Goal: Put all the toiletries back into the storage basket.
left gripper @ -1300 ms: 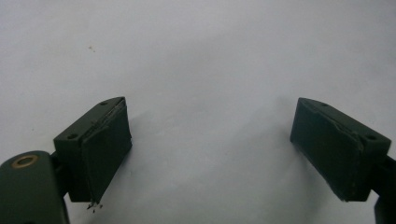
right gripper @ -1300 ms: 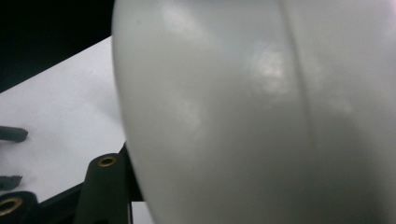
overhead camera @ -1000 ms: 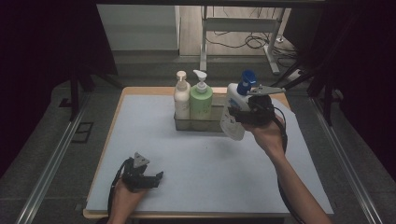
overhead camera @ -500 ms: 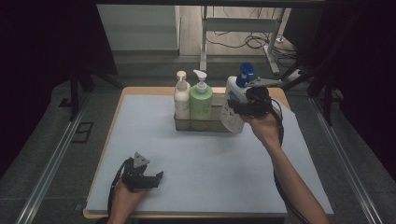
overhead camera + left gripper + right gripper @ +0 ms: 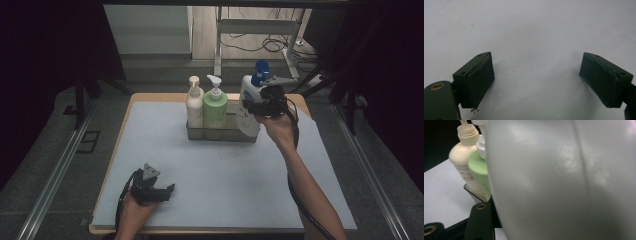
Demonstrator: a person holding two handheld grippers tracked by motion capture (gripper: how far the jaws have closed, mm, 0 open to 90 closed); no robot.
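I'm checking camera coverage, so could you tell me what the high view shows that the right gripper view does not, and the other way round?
The high view alone gives the whole blue mat, the tray, the blue pump top and the open left gripper resting near the front edge. The right gripper view alone gives a close look at the white bottle's curved wall and the cream bottle's printed label. Both show the cream bottle, the green bottle and the held white bottle.
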